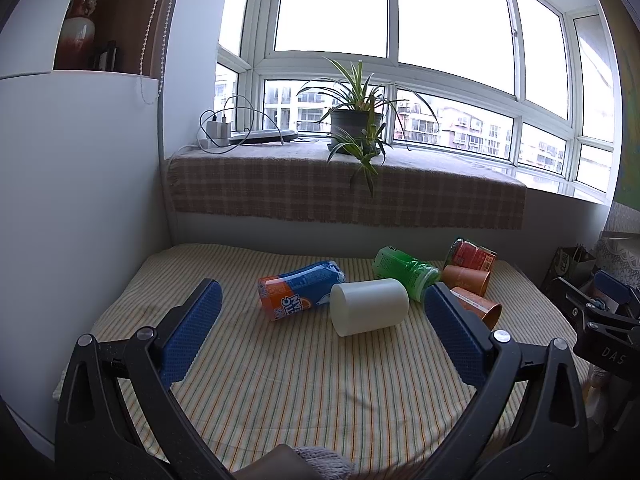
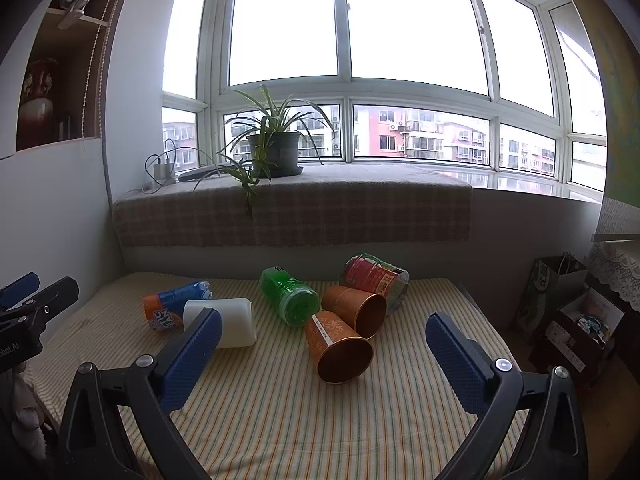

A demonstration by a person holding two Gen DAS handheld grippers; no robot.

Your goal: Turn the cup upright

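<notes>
Several cups lie on their sides on a striped table cloth (image 1: 304, 380) (image 2: 280, 408). A white cup (image 1: 368, 306) (image 2: 232, 322) lies in the middle, next to a blue and orange cup (image 1: 298, 294) (image 2: 170, 306). A green cup (image 1: 404, 272) (image 2: 290, 295), a red cup (image 1: 474, 255) (image 2: 374, 276) and two orange cups (image 1: 466, 278) (image 2: 340, 346) lie to the right. My left gripper (image 1: 322, 304) is open and empty, just short of the white cup. My right gripper (image 2: 324, 332) is open and empty, in front of the nearer orange cup.
A window ledge with a checked cloth (image 1: 344, 192) (image 2: 296, 212) runs behind the table, with a potted plant (image 1: 356, 120) (image 2: 274, 152) and chargers (image 1: 218, 130). A white cabinet (image 1: 80, 200) stands left. Bags and boxes (image 2: 568, 312) sit on the floor at the right.
</notes>
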